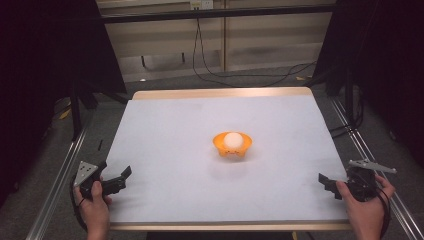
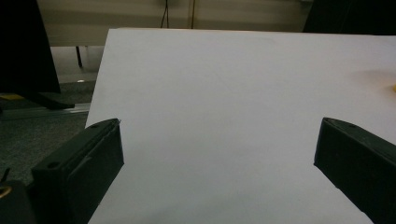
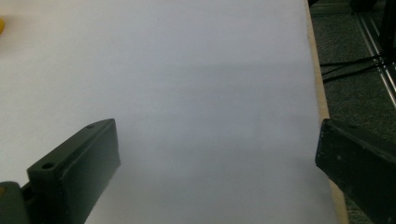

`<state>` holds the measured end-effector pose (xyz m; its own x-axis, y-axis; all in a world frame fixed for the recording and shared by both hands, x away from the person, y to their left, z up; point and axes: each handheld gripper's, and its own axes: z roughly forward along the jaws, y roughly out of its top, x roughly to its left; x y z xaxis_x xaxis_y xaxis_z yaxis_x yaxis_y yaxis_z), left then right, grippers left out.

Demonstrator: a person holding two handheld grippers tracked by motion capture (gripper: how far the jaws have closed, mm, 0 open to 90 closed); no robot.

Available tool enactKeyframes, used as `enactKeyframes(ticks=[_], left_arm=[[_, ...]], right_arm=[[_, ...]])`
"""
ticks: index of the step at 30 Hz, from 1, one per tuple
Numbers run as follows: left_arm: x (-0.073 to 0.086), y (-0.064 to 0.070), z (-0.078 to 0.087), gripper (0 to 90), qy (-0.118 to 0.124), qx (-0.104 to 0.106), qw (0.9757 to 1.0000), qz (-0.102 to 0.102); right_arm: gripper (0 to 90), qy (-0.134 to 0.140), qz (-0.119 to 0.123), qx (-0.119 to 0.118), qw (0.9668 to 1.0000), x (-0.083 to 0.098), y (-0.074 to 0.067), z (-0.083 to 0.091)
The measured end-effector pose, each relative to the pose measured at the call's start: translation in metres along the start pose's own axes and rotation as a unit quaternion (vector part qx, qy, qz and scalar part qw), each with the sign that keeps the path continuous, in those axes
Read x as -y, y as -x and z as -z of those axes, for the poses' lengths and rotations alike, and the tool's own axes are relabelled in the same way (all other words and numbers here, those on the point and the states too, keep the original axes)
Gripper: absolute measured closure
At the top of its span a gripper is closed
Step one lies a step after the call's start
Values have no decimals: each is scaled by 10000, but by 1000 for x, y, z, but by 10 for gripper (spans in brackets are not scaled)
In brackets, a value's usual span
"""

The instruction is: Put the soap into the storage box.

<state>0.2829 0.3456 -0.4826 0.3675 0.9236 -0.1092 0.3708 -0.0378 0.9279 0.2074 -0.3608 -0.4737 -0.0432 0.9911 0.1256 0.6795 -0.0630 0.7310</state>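
An orange bowl [image 1: 232, 145] stands at the middle of the white table [image 1: 175, 130], with a white ball [image 1: 232, 139] resting in it. My left gripper [image 1: 122, 179] is held low over the table's near left corner, open and empty. Its jaws stand wide apart over bare white surface in the left gripper view [image 2: 219, 122], where a sliver of the orange bowl [image 2: 393, 87] shows at the right edge. My right gripper [image 1: 327, 184] hovers at the near right corner, also open with nothing between its jaws [image 3: 217, 122]. A bit of the orange bowl [image 3: 1, 24] shows at that view's top left.
A wooden rim [image 1: 220, 93] runs along the table's far edge, and the right edge [image 3: 320, 93] lies close to my right gripper. Metal rails [image 1: 60, 175] flank the table on both sides. Black cables [image 1: 250, 75] trail on the floor beyond, between dark stands.
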Motion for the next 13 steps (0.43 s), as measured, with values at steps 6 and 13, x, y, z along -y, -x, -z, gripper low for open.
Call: enactKeyframes(ticks=[6, 13], left_arm=[[0, 0, 0, 12, -13, -19, 10000, -22], [0, -1, 0, 12, 3, -15, 10000, -26]], right_arm=[[0, 202, 59, -24, 9998, 7, 5, 6], [0, 315, 80, 8, 9995, 12, 4, 5]])
